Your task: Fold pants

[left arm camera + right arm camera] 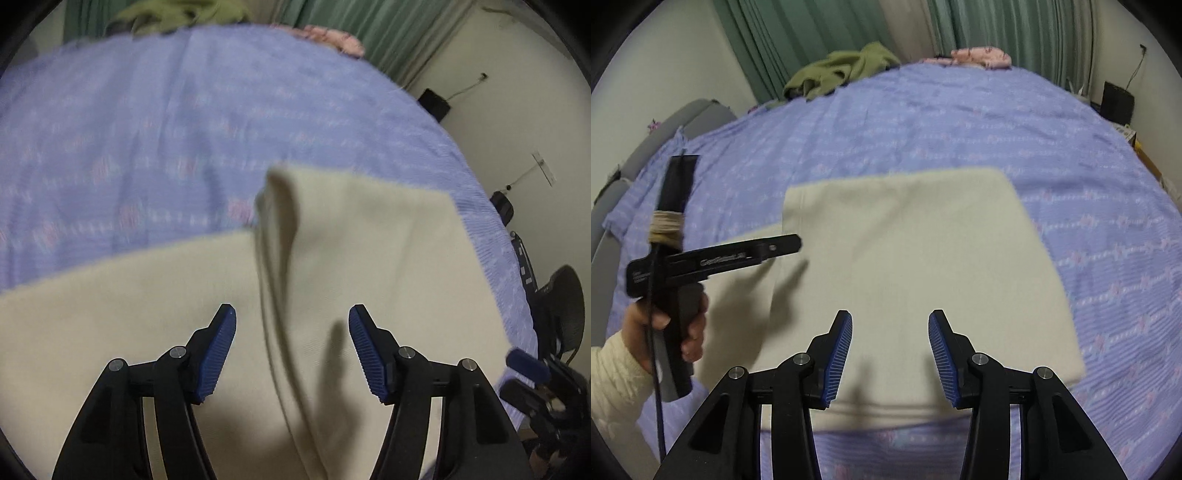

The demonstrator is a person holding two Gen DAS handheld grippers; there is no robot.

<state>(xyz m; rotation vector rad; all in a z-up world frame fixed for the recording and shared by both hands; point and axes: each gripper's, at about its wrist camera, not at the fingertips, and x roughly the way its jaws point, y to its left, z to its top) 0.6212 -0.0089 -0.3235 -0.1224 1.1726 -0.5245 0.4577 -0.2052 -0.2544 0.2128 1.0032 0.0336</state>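
One pants [916,258] (folded); two grippers apart.

Dim indoor light; soft shadows on pants [916,266]; left view motion-blurred; fisheye bending, dark vignette at edges.

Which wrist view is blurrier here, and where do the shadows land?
Left wrist: heavy motion blur over the bedspread and the pants; the left tool stays sharp, its shadow on the cloth. Right wrist: sharper, mild blur at the pants' edges; right tool shadows fall on the pants.
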